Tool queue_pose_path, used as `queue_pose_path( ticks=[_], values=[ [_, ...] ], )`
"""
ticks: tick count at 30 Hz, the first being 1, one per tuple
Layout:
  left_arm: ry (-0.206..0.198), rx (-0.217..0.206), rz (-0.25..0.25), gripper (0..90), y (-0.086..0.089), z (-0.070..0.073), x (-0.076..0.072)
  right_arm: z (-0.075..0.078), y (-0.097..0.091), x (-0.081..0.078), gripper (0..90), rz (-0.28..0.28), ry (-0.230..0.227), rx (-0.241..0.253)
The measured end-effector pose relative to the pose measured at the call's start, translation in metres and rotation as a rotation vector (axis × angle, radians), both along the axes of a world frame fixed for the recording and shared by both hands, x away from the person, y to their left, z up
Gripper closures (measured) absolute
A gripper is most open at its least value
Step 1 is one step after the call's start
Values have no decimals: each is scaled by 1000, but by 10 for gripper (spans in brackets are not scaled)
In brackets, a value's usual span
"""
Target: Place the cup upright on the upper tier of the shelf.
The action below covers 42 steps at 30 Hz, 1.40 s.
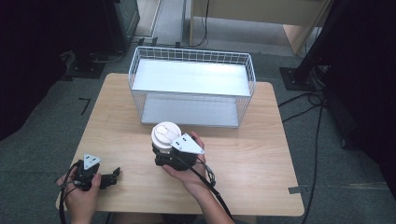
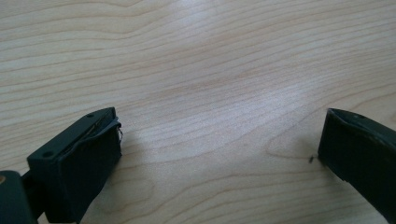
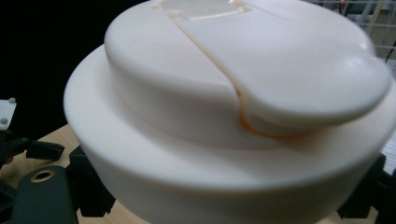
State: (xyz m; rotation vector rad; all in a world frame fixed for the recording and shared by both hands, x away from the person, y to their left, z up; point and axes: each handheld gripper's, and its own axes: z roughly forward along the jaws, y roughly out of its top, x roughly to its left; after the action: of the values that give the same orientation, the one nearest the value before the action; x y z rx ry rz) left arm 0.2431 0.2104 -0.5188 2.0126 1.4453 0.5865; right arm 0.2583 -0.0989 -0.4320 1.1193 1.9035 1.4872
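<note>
Bright overhead light glares off the wire basket's shelf (image 1: 189,77); the room darkens at 9 and 3 o'clock. The white lid (image 3: 243,93) looms soft, slightly blurred.

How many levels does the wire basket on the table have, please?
2. The wire basket has an upper white shelf near its rim and a lower white floor panel resting at table level, directly beneath the shelf.

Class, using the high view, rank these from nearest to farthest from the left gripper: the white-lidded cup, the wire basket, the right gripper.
1. Right gripper, to the left gripper's right, mid-table.
2. Cup, just beyond, in that gripper.
3. Basket, at the table's far edge.
</note>
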Motion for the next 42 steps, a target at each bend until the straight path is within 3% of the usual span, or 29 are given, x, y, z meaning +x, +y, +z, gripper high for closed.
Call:
queue_pose_path(
  ticks=[10,25,33,42],
  values=[
    [0,0,0,0,0,0,0,20,-19,5,153,-44,-35,2],
    [-1,0,0,0,0,0,0,69,-47,17,155,-129,-142,13],
    [-1,0,0,0,0,0,0,92,-54,23,155,-154,-184,-1],
    [-1,0,0,0,0,0,0,118,-61,28,156,-177,-232,17]
  ],
)
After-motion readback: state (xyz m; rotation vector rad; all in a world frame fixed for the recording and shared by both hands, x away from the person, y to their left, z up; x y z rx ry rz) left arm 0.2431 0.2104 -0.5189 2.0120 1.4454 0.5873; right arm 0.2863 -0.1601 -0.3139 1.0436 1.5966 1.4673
